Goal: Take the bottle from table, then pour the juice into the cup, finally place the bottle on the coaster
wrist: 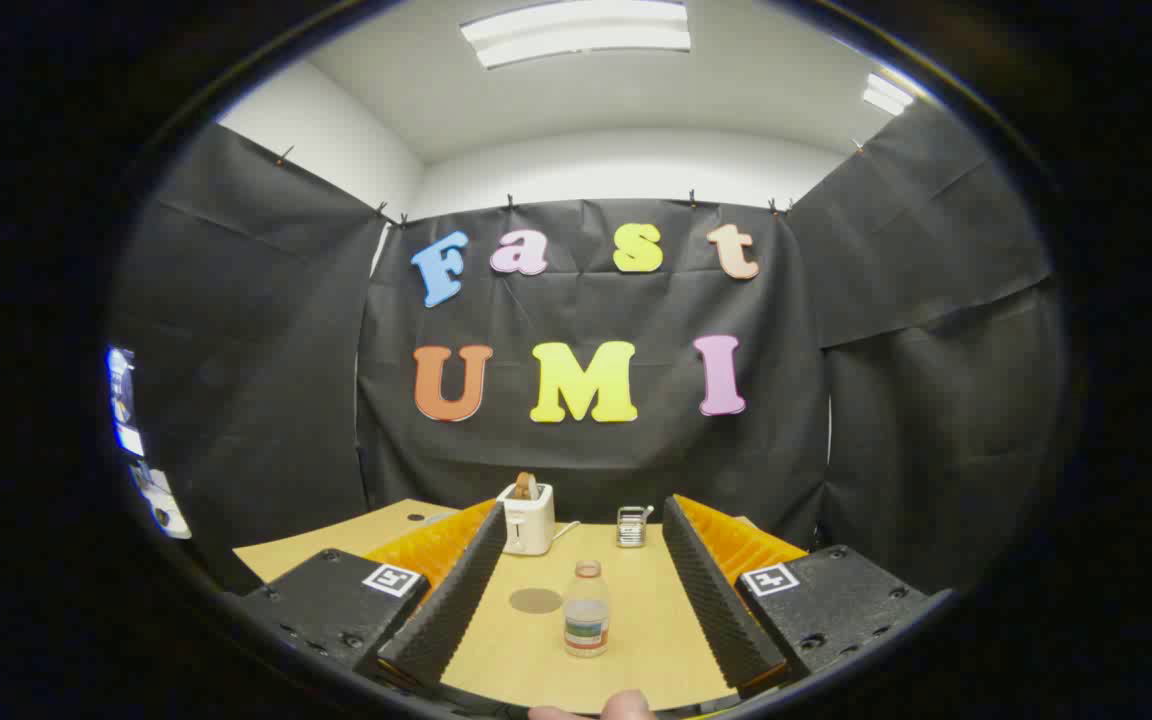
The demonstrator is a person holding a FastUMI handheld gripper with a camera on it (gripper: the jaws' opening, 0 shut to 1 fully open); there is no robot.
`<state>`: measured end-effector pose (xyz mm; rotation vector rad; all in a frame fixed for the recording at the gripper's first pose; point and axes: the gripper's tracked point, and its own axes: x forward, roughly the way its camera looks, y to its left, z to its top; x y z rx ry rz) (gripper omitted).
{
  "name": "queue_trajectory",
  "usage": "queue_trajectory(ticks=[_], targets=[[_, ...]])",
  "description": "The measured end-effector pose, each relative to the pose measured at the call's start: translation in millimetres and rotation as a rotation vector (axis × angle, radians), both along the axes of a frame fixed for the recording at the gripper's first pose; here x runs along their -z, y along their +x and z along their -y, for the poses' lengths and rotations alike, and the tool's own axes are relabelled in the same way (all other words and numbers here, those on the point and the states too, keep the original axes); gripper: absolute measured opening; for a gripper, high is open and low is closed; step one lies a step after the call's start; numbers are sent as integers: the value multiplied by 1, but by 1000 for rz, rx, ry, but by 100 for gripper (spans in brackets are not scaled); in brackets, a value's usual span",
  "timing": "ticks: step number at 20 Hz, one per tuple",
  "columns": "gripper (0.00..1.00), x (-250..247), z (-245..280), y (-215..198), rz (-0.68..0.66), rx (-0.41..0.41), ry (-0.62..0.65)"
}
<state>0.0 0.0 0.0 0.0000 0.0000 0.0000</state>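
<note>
Your tool (584,600) is spread wide, its two ribbed black fingers (456,600) splayed to either side and pinching nothing. The bottle (587,609) stands upright on the worktop (636,640) between them, a little nearer the right finger but touching neither.

It looks like a small clear plastic bottle with a pale cap and a banded label low on its body. You should expect it to be light, with thin walls that give under pressure and a smooth surface that could slip. Whether it holds much juice cannot be told from here.

Take it across the body just above the label, where the wall is straight, rather than at the narrow neck. Close only until it is firm; a hard squeeze may buckle it or push liquid up.

Just to the bottle's left lies a flat round grey coaster (535,600). Beyond the fingers, at the far end of the worktop, stand a white toaster (526,520) and a small metallic cup (631,526). A fingertip (626,705) shows below the tool.
</note>
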Motion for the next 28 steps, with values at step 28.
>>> queue_trajectory(ticks=[28], targets=[[100, -8, 15, 10, -33, 17, -6]])
